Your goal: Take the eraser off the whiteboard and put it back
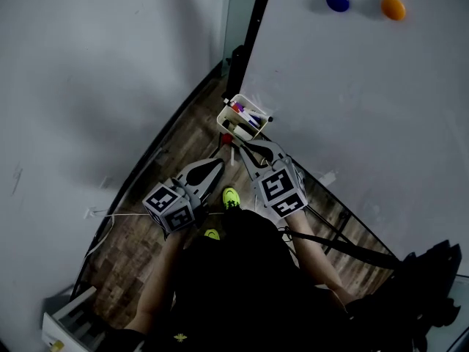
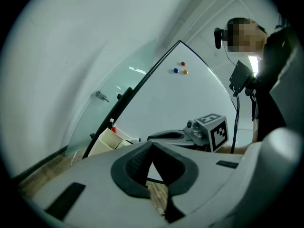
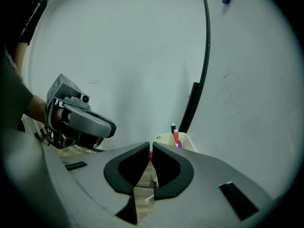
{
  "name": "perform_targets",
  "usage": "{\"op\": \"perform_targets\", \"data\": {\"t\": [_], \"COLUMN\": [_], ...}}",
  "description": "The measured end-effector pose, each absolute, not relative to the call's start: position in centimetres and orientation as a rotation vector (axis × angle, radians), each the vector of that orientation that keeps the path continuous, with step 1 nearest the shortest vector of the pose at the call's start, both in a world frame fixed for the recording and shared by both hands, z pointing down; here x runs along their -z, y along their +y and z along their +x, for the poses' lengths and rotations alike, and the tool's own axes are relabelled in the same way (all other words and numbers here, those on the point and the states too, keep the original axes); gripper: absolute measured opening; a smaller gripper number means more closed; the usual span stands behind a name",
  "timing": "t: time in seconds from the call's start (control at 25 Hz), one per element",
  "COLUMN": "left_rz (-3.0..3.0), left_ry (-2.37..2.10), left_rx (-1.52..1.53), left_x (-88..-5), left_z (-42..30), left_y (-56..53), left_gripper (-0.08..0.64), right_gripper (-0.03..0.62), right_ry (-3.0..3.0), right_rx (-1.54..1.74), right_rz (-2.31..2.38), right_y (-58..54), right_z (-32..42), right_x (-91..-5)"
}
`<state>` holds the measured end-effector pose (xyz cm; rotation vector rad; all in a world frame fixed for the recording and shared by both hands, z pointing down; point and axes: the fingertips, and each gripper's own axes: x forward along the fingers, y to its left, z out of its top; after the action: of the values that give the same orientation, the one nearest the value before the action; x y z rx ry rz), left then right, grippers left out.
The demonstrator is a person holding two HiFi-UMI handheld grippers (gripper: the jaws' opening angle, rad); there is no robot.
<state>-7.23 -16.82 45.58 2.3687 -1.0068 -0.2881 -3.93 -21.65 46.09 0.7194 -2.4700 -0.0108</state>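
Grey left gripper (image 1: pixel 218 165), jaws closed together and empty, grey right gripper (image 1: pixel 246 147), jaws all but closed, empty, held near white whiteboard (image 1: pixel 352 86).

The wood-plank floor (image 1: pixel 139 255) carried a white cable (image 1: pixel 121 215) near the wall and a white crate (image 1: pixel 69 320). The whiteboard (image 1: pixel 352 108) bore a blue magnet (image 1: pixel 337 1), an orange magnet (image 1: pixel 393 7) and, at its lower edge, a cream pen box (image 1: pixel 233 123).
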Motion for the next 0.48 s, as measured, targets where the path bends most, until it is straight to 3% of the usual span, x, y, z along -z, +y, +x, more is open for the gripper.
{"op": "perform_targets", "data": {"t": [0.48], "left_rz": [2.442], "left_ry": [-0.927], "left_rx": [0.276], "left_x": [-44.4], "left_z": [-7.3], "left_y": [-9.6], "left_gripper": [0.020], "right_gripper": [0.008], "right_ry": [-2.454], "right_rx": [0.060], "right_rz": [0.842], "right_y": [-14.4], "right_z": [-3.6], "right_x": [-44.3]}}
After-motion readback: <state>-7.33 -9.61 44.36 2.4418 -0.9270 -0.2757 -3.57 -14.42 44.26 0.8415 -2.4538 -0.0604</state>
